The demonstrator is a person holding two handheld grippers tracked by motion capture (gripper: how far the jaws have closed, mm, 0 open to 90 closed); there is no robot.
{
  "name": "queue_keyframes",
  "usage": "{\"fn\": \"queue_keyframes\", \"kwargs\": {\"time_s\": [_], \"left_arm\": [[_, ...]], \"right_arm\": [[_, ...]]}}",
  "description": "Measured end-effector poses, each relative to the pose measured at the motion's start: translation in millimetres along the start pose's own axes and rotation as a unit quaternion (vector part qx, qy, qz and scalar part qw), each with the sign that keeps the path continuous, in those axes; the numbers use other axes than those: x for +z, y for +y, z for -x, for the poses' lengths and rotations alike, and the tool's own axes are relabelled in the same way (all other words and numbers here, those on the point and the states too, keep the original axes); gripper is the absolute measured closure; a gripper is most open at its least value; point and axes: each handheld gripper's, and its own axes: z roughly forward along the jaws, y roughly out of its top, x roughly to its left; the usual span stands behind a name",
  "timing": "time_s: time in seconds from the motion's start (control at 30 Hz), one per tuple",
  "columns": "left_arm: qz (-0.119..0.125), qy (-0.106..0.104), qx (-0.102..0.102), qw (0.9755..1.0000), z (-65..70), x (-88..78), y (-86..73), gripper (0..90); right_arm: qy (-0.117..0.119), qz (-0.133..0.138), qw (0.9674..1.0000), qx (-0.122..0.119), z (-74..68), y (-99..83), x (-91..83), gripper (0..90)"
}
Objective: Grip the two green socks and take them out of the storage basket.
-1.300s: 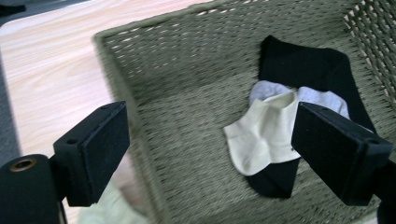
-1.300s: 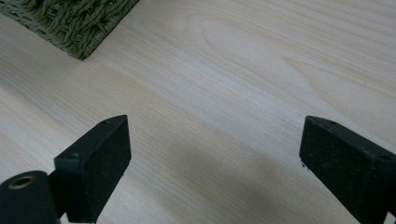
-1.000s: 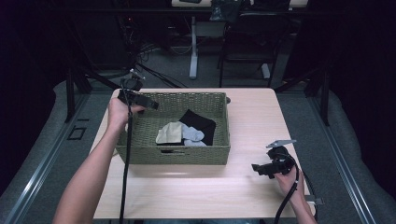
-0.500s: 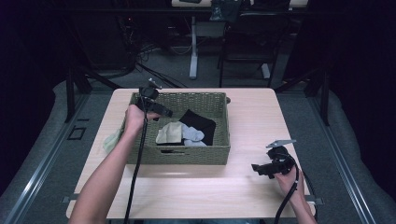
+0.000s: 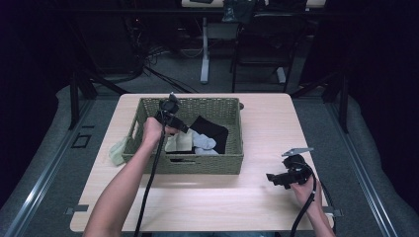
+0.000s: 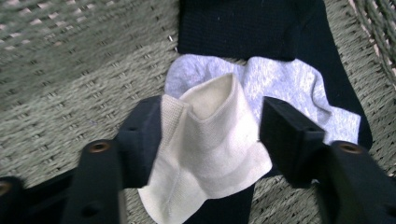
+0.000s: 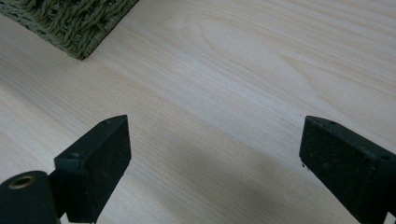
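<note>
Green cloth (image 5: pixel 117 151), pale, lies on the table (image 5: pixel 207 197) left of the woven olive wicker basket (image 5: pixel 207 164). Left gripper (image 6: pixel 212 126): jaws, just closing, half-narrowed around the cream ankle sock (image 6: pixel 205 154) atop grey sock (image 6: pixel 299 88) and black sock (image 6: pixel 252 23); right pad not yet touching. Advice: pinch cream fabric alone, lift straight. Right gripper (image 7: pixel 212 154): wide, empty, over bare table.
</note>
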Motion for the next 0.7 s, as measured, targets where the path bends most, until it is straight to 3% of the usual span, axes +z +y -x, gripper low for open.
{"fn": "queue_keyframes", "kwargs": {"time_s": [0.13, 0.2, 0.27, 0.3, 0.33, 0.5, 0.7], "left_arm": [[-0.013, -0.005, 0.002, 0.9999, -0.5, 5.8, -1.1, 52.0], [-0.018, -0.005, 0.005, 0.9998, 0.1, 9.1, -1.9, 65.8], [-0.023, -0.002, 0.009, 0.9997, 1.3, 12.2, -3.1, 70.7], [-0.024, 0.001, 0.013, 0.9996, 2.7, 14.8, -5.2, 83.7], [-0.024, 0.001, 0.013, 0.9996, 2.7, 14.8, -5.2, 86.3], [-0.025, -0.002, 0.023, 0.9994, 4.7, 7.4, -6.2, 87.6], [-0.007, 0.000, 0.040, 0.9992, 4.5, -28.2, -3.7, 87.3]], "right_arm": [[-0.001, -0.003, 1.0000, -0.003, 0.2, 0.2, 0.1, 8.3], [0.000, -0.002, 1.0000, -0.003, -0.1, 0.3, 0.2, 8.3], [0.000, -0.002, 1.0000, -0.003, 0.0, 0.3, 0.2, 8.3], [-0.001, -0.003, 1.0000, -0.003, 0.2, 0.2, 0.0, 8.4], [-0.001, -0.003, 1.0000, -0.003, 0.2, 0.2, 0.0, 8.4], [-0.001, 0.000, 1.0000, 0.000, 0.1, 0.0, -0.1, 8.4], [-0.001, -0.002, 1.0000, -0.004, -0.1, 0.3, 0.5, 8.5]]}}
